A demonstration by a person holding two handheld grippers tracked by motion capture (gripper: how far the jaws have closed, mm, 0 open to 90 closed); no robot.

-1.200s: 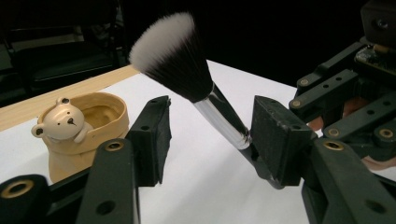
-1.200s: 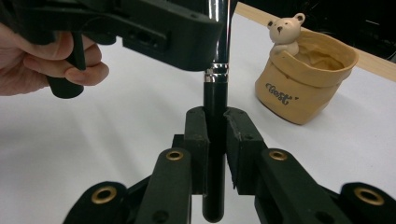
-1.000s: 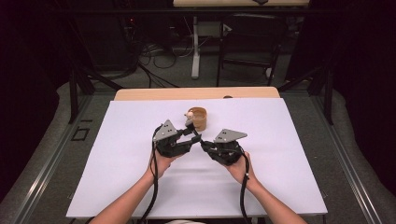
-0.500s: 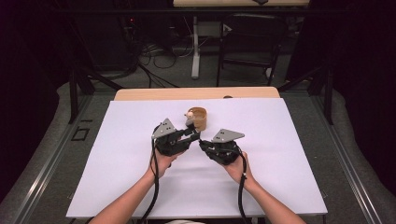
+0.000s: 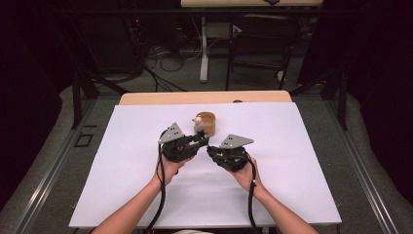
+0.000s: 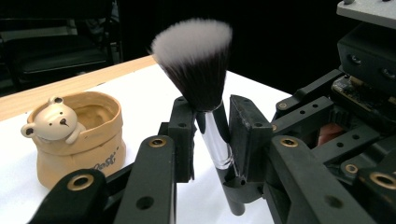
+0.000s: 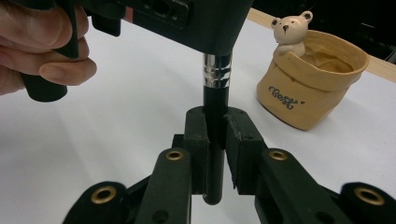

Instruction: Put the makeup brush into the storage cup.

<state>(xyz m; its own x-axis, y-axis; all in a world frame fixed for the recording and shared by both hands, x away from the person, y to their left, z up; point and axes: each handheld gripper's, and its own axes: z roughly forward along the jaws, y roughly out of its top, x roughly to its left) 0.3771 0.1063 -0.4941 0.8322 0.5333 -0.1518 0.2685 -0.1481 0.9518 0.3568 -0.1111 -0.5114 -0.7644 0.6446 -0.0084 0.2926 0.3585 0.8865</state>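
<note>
While right fingers (image 7: 215,128) pinch brush (image 6: 205,93) handle | left fingers (image 6: 210,128) just closing around ferrule | bear pot (image 6: 77,135) beside

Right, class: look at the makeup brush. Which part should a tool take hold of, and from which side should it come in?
Grip the makeup brush on its rigid stem, the silver ferrule or the black handle below, never the soft bristles. It stands roughly upright, so come in level from the side, pads squeezing across the round stem. The left tool grips the ferrule, the right tool the handle, beside the bear pot.
</note>
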